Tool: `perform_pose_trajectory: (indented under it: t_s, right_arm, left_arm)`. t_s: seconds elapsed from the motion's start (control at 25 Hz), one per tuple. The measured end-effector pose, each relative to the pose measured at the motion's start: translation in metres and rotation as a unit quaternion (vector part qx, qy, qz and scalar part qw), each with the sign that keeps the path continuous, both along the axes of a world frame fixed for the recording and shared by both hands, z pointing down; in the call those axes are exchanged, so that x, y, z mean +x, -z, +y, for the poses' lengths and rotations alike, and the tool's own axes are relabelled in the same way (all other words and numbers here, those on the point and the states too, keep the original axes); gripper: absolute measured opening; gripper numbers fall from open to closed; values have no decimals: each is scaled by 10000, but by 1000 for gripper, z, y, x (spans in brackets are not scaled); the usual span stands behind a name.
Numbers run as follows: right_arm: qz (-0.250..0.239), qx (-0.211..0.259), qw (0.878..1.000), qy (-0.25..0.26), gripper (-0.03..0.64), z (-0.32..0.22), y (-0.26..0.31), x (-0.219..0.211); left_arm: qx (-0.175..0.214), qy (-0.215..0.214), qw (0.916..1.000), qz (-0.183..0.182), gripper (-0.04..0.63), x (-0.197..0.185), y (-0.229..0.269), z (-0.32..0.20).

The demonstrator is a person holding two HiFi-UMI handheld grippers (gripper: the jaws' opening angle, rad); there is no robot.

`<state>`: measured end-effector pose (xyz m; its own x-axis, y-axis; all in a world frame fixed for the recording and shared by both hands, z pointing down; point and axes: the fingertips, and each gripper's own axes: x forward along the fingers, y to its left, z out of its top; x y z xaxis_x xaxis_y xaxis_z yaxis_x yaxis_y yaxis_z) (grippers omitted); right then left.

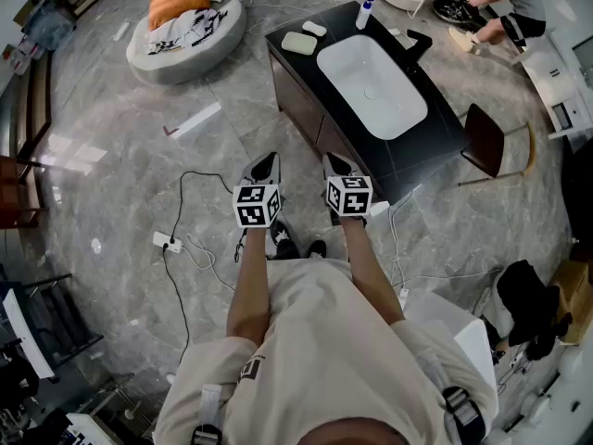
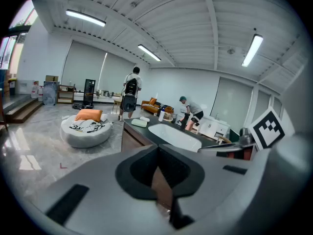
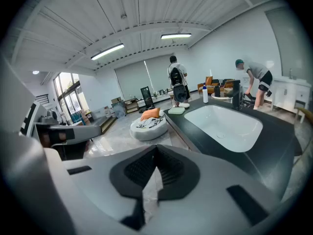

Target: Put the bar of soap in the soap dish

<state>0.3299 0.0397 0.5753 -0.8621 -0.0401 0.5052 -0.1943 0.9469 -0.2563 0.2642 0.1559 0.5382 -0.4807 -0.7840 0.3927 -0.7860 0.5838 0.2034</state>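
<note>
L claw [image 1: 265,161] & R claw [image 1: 336,163] both sitting closed, empty, hovering side by side short of worktop [image 1: 443,133], bar of soap [image 1: 315,29] lying well ahead of claws, just beyond soap dish [image 1: 298,43]

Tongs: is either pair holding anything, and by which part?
Nothing held. The left tongs and right tongs are both shut and empty.

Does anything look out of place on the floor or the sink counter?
Nothing looks spilled or damaged. A power strip and loose cables sprawl across the floor by the person's feet, and a white strip lies alone on the tiles. The counter looks tidy.
</note>
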Motion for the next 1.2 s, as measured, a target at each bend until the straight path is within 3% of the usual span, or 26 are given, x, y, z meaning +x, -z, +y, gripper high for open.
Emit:
perform_pose_trajectory:
  t_s: [0.36, 0.72, 1.2]
  right_arm:
    - [12, 48, 9999, -125, 3, 1, 4, -23]
    - [-527, -783, 9955, -27, 5, 30, 11, -59]
    - [-561, -784, 9953, -19, 5, 35, 20, -84]
  left_arm:
    - [94, -93, 9999, -9, 5, -25, 8, 2]
    - [17, -296, 9996, -25, 5, -39, 2, 30]
    - [351, -111, 9993, 96, 5, -74, 8, 46]
